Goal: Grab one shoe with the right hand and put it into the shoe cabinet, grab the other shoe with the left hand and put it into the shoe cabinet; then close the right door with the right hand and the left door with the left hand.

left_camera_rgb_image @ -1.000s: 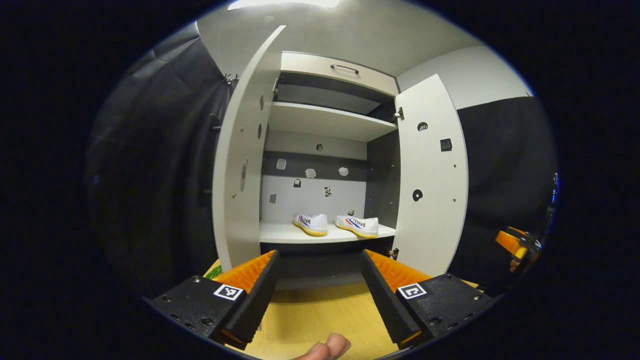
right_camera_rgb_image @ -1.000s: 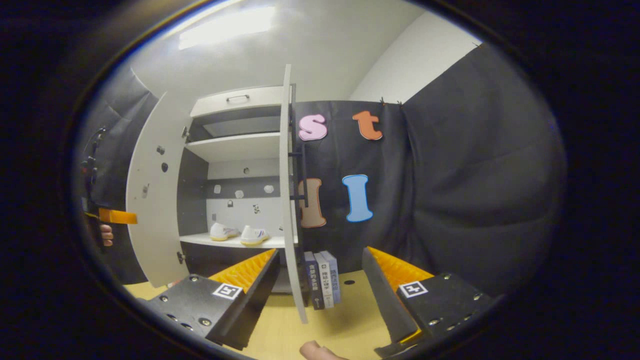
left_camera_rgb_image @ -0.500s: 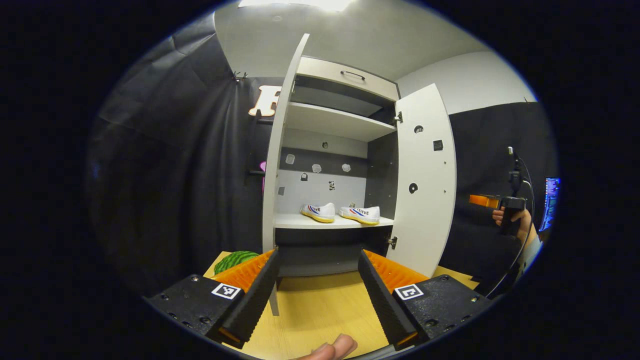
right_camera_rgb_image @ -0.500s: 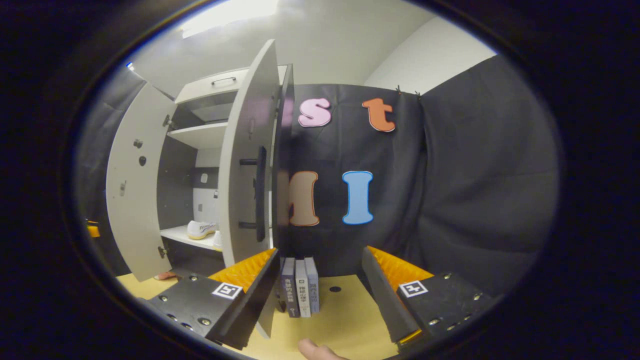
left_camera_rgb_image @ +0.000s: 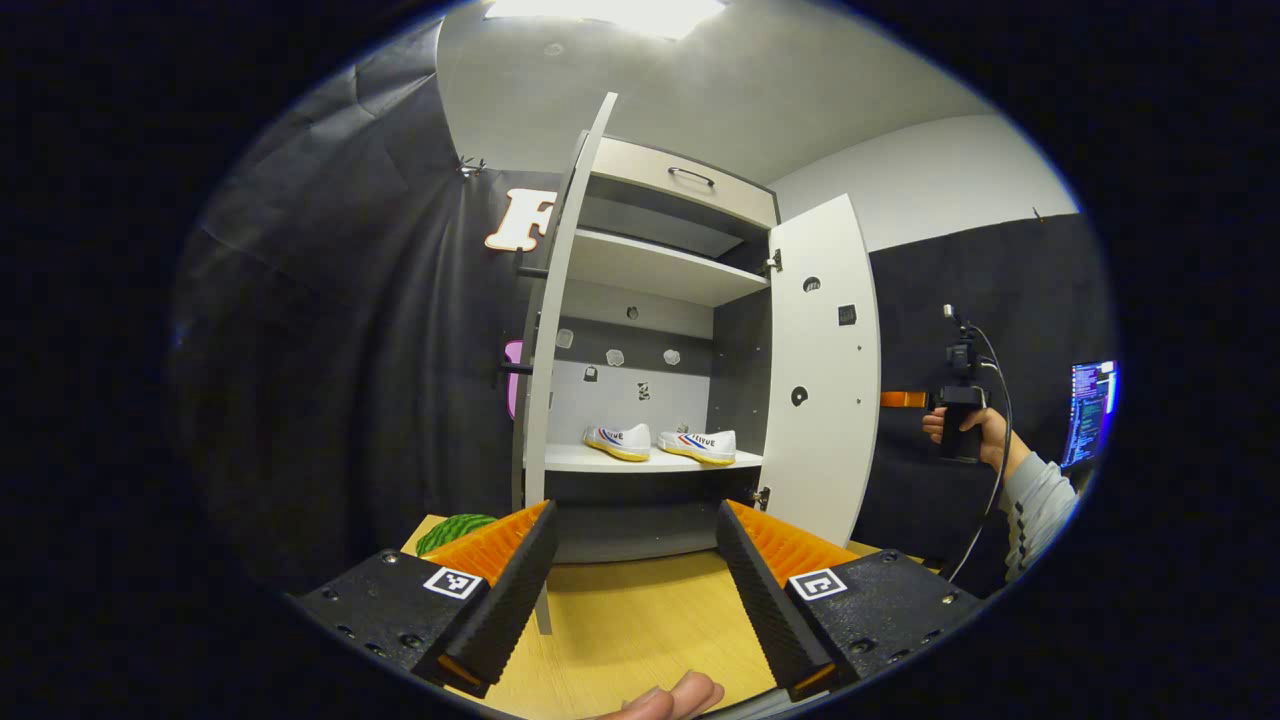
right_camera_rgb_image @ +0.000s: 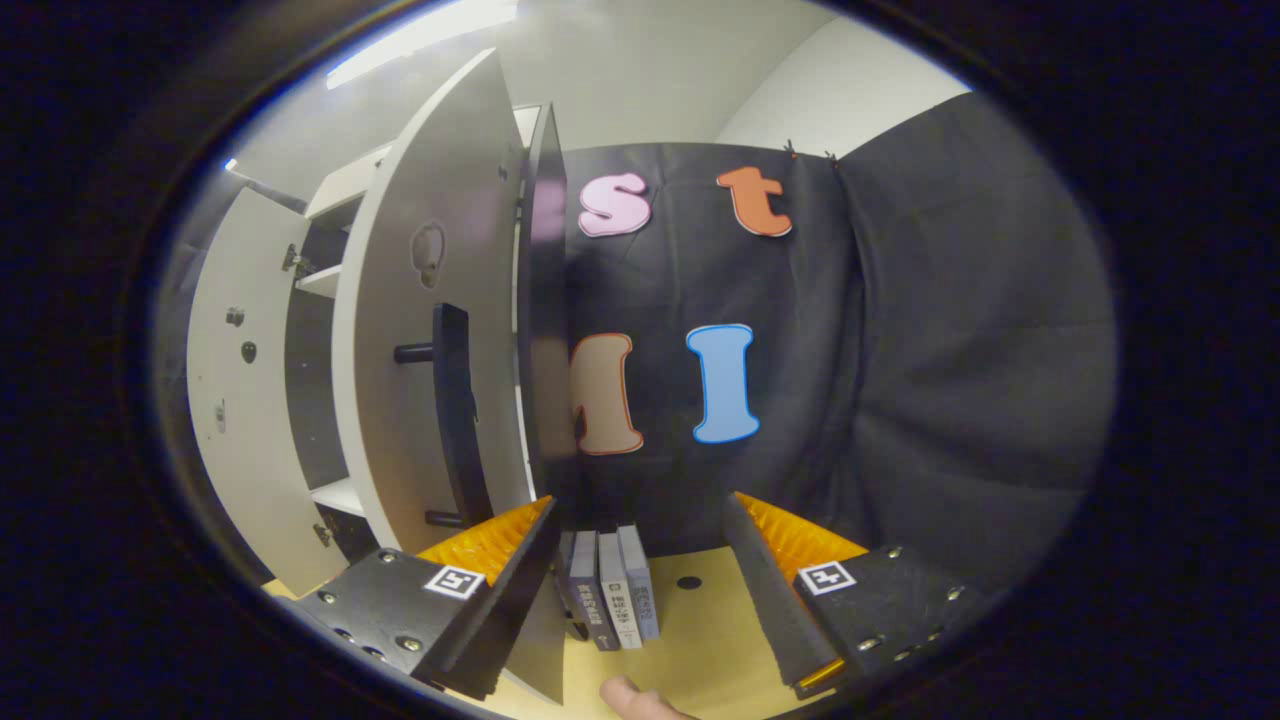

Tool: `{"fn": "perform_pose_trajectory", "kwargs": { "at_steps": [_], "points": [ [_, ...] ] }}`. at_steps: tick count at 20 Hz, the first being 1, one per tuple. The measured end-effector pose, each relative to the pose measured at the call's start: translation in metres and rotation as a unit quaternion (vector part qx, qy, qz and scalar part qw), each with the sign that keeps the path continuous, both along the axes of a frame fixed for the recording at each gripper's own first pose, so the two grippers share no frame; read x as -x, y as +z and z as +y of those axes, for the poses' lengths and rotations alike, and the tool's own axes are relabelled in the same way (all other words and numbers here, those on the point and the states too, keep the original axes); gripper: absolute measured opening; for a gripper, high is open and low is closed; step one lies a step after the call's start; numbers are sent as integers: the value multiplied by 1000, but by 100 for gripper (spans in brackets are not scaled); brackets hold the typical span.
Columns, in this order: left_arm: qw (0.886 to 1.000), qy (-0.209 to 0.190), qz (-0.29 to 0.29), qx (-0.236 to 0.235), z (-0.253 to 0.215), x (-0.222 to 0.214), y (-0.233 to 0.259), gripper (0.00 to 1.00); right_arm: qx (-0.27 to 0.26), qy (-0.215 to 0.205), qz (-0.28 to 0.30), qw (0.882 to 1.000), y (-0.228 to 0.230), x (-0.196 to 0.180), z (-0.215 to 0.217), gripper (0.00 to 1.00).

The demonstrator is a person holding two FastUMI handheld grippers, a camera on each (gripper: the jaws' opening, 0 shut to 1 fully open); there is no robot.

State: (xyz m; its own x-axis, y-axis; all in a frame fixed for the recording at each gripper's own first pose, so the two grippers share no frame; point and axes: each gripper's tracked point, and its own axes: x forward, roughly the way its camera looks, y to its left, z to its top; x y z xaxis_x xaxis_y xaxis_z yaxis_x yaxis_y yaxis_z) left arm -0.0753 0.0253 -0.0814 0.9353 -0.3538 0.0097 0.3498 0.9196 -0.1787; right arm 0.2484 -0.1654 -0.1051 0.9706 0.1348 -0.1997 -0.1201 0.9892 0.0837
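Shoes (left_camera_rgb_image: 660,443), both already on the lower shelf inside the shoe cabinet (left_camera_rgb_image: 665,260), sit between its two open doors in the left gripper view, where the left gripper (left_camera_rgb_image: 632,578) hangs wide open and empty in front of the cabinet. In the right gripper view the right gripper (right_camera_rgb_image: 640,590), also spread wide and holding nothing, faces the outer side of the right door (right_camera_rgb_image: 420,330); this stiff, light hinged panel should swing easily, best pushed on its flat face near the bar handle (right_camera_rgb_image: 455,410), away from the hinges.

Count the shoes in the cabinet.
2: a left shoe and a right shoe, side by side on the cabinet's lower shelf. Nothing suggests more hidden.
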Motion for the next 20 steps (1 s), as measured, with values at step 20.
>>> {"fn": "perform_pose_trajectory", "kwargs": {
  "at_steps": [20],
  "points": [
    [999, 21, 32, -10, 10, -2, -9, 96, 38, 39, -11, 998, 12, 19, 84, 89]
  ]
}}
